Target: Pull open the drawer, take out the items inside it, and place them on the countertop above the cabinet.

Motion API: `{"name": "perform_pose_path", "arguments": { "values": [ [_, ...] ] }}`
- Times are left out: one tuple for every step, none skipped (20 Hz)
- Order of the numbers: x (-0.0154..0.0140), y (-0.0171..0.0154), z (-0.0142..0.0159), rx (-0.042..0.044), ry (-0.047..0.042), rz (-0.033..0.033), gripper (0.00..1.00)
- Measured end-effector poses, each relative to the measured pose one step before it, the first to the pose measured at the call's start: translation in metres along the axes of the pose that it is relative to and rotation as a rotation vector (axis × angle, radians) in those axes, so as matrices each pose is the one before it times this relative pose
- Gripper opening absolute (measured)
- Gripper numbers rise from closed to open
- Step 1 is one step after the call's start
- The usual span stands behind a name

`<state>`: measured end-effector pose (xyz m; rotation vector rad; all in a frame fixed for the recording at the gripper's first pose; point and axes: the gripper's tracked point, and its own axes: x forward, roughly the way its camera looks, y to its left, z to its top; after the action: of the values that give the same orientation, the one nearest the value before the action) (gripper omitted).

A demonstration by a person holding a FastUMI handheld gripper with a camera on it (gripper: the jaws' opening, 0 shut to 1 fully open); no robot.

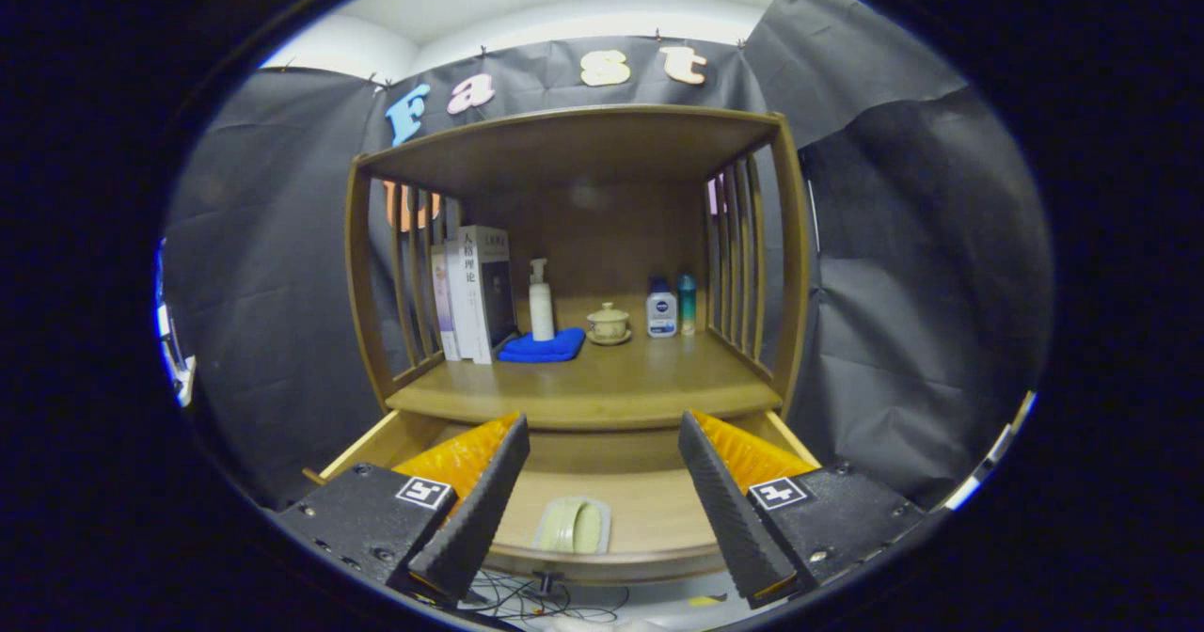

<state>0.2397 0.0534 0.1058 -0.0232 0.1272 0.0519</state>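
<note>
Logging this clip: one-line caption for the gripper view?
Open hand-held gripper above the pulled-out drawer, a green packet lying inside.

The gripper (602, 481) is hanging over the open drawer (649, 510) with its fingers spread wide, nothing lying between them but a pale green item (574, 527) on the drawer floor. Beyond the fingers the countertop (602, 383) is lying bare at its front. Farther back, books (475, 293), a pump bottle (541, 301), a blue cloth (544, 347), a lidded cup (609, 323) and two small bottles (672, 308) are crowding the rear. Slatted sides (414, 275) are closing in left and right.
</note>
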Motion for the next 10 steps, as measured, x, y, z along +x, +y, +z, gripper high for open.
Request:
{"name": "perform_pose_path", "arguments": {
  "values": [
    [0.01148, 0.00312, 0.00281, -0.01967, 0.03743, 0.00209, 1.0],
    [0.01154, 0.00407, -0.00029, -0.02006, 0.04595, 0.0054, 1.0],
    [0.01049, 0.00431, -0.00343, -0.01923, 0.06134, 0.00805, 1.0],
    [0.00844, 0.0081, -0.00531, -0.01726, 0.06497, 0.02195, 1.0],
    [0.01181, 0.00737, -0.00271, -0.00778, 0.05496, 0.01845, 1.0],
    [0.01027, 0.00433, -0.00412, -0.00206, 0.05457, 0.00383, 1.0],
    [0.0129, 0.00513, -0.00571, -0.01068, 0.06353, 0.01339, 1.0],
    [0.00927, 0.00408, -0.00592, 0.00573, 0.05221, 0.00657, 1.0],
    [0.01194, 0.00468, -0.0061, 0.00618, 0.05553, 0.00884, 1.0],
    [0.00781, 0.00038, -0.00898, 0.00668, 0.06381, -0.00121, 1.0]
  ]
}}
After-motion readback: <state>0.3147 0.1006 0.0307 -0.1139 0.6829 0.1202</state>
